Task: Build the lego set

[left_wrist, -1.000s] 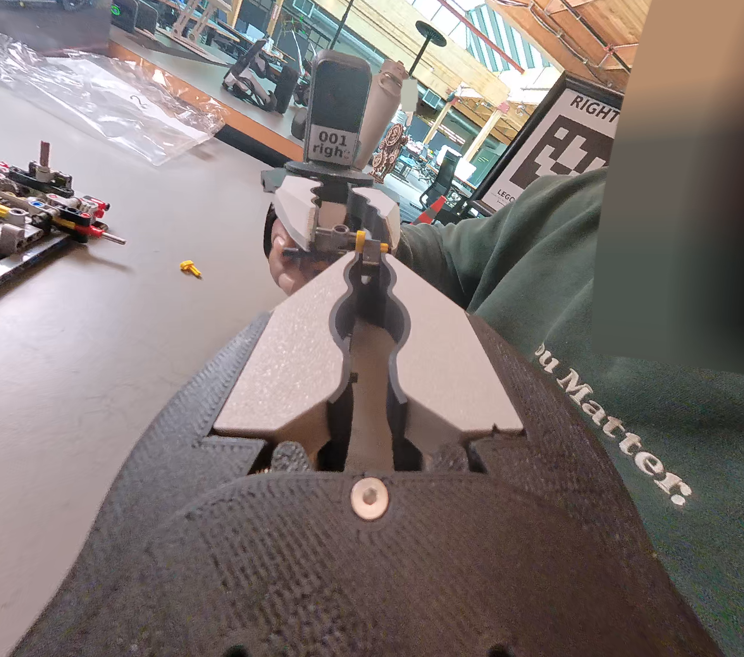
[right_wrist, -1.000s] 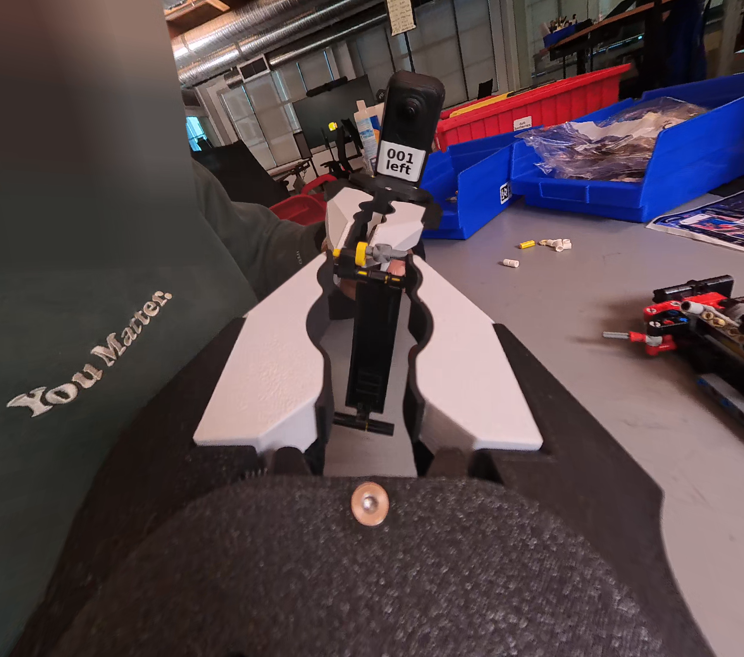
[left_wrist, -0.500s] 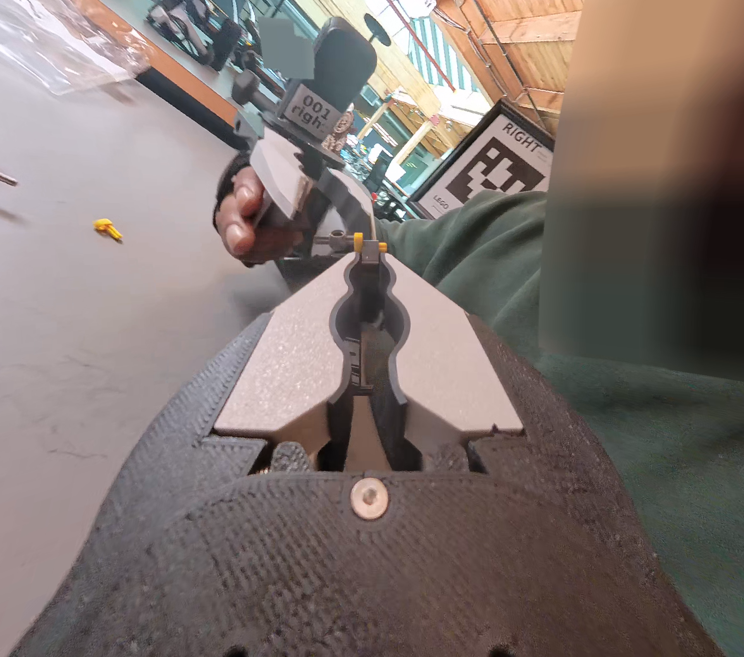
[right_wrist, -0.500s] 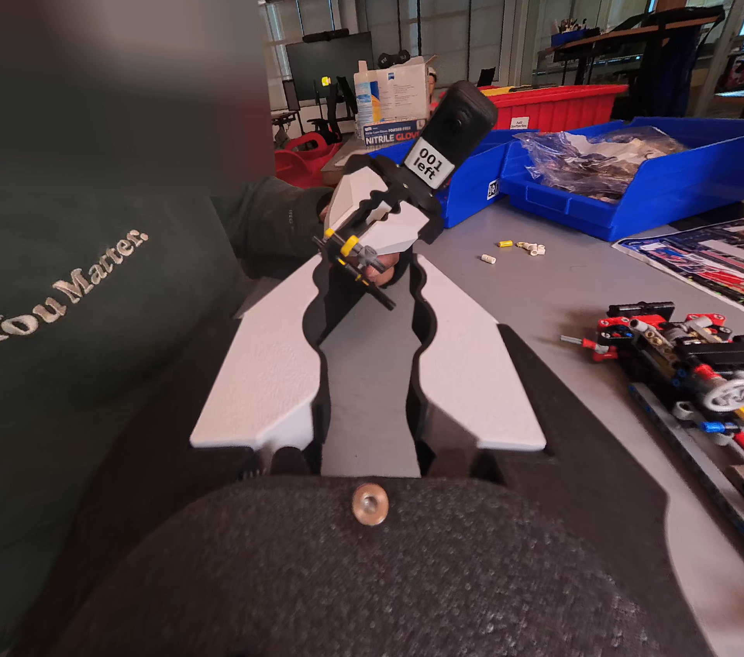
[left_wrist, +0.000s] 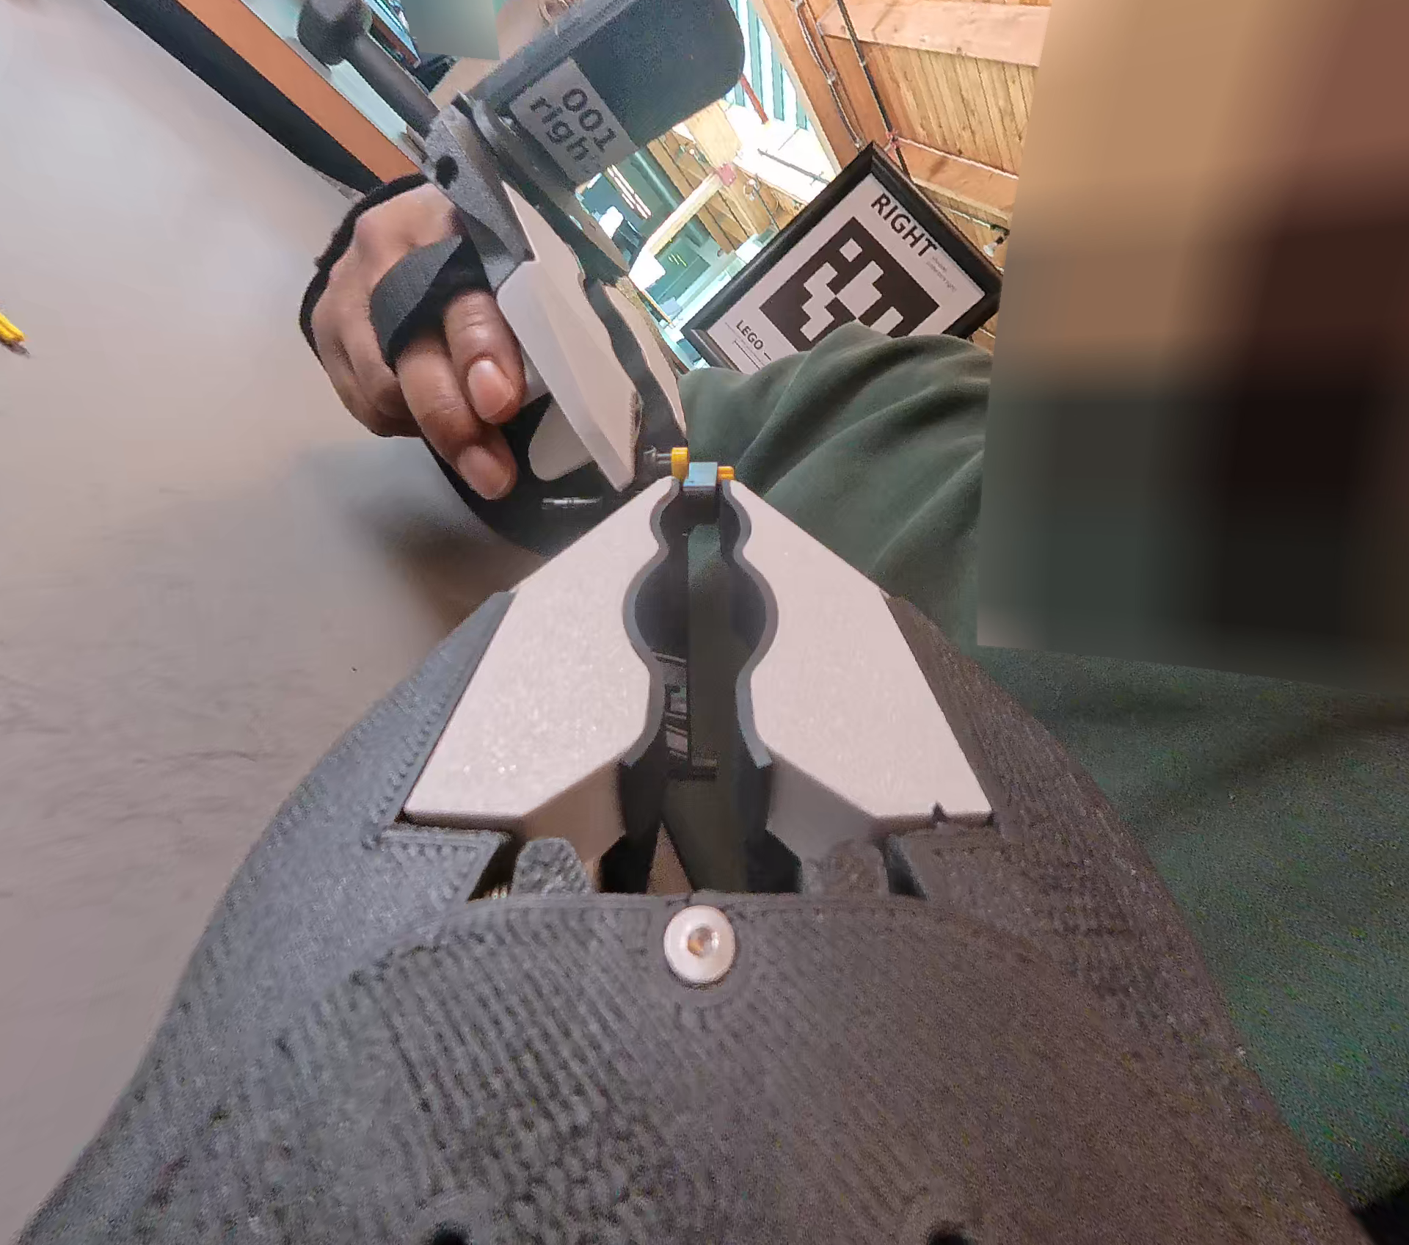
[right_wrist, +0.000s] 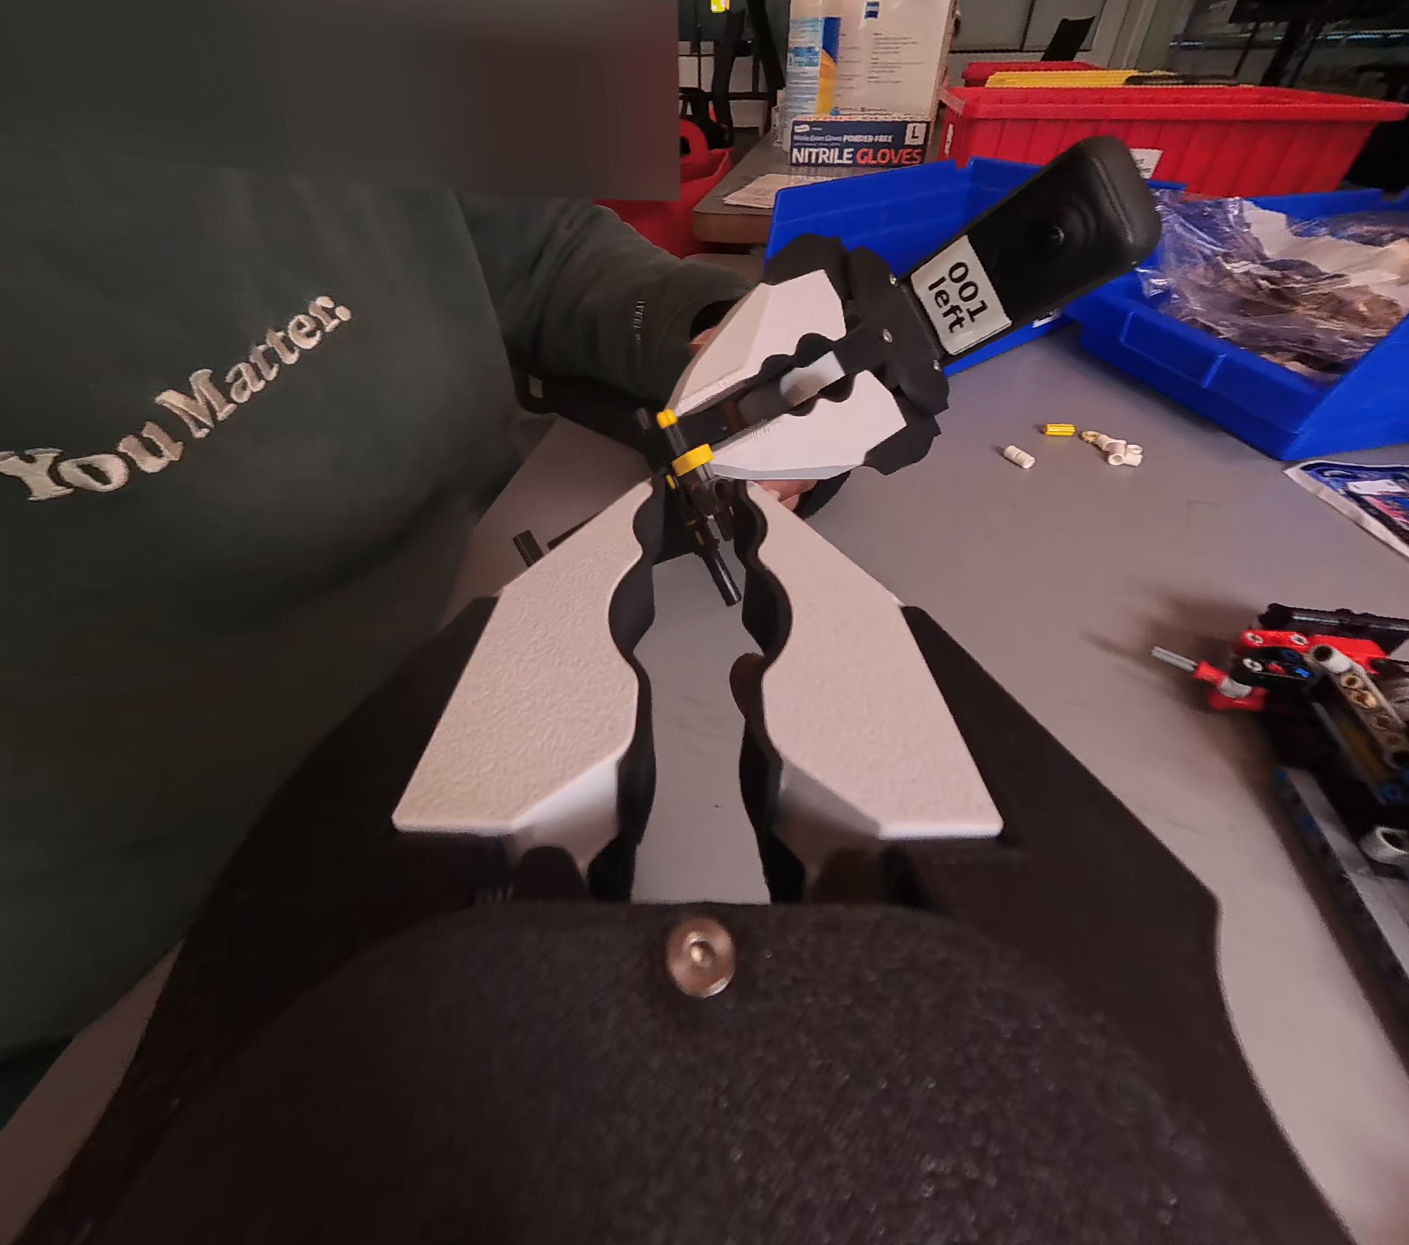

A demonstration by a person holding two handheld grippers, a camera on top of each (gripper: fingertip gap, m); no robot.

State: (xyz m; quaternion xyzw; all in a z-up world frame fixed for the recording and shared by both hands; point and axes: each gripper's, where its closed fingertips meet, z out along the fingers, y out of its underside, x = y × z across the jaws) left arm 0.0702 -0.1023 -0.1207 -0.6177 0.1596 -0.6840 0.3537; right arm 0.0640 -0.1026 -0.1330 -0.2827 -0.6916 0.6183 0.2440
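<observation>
My left gripper [left_wrist: 700, 491] is shut on a thin black beam that runs back between its fingers. The beam's tip carries a small grey connector with yellow bushes [left_wrist: 701, 475]. In the right wrist view the left gripper [right_wrist: 690, 446] lies tilted on its side, with the yellow bushes [right_wrist: 690, 462] at its tips. My right gripper [right_wrist: 694, 503] has its fingers closed narrowly around the black axle [right_wrist: 720, 571] that sticks out of that small assembly. In the left wrist view the right gripper [left_wrist: 640, 446] comes in from the upper left, held by a hand.
A partly built red and black model [right_wrist: 1327, 690] lies on the grey table [right_wrist: 991, 560] at the right. Loose small pieces [right_wrist: 1098, 446] lie near blue bins [right_wrist: 1220, 362]. A red bin [right_wrist: 1144, 125] and a glove box [right_wrist: 854, 141] stand behind. The person's green sleeve is close by. Only a small space, under 4 cm, lies between the two pairs of fingers.
The right gripper let go of the long black beam, opened, then closed narrowly on the axle end. The left gripper rolled onto its side, still holding the beam.
</observation>
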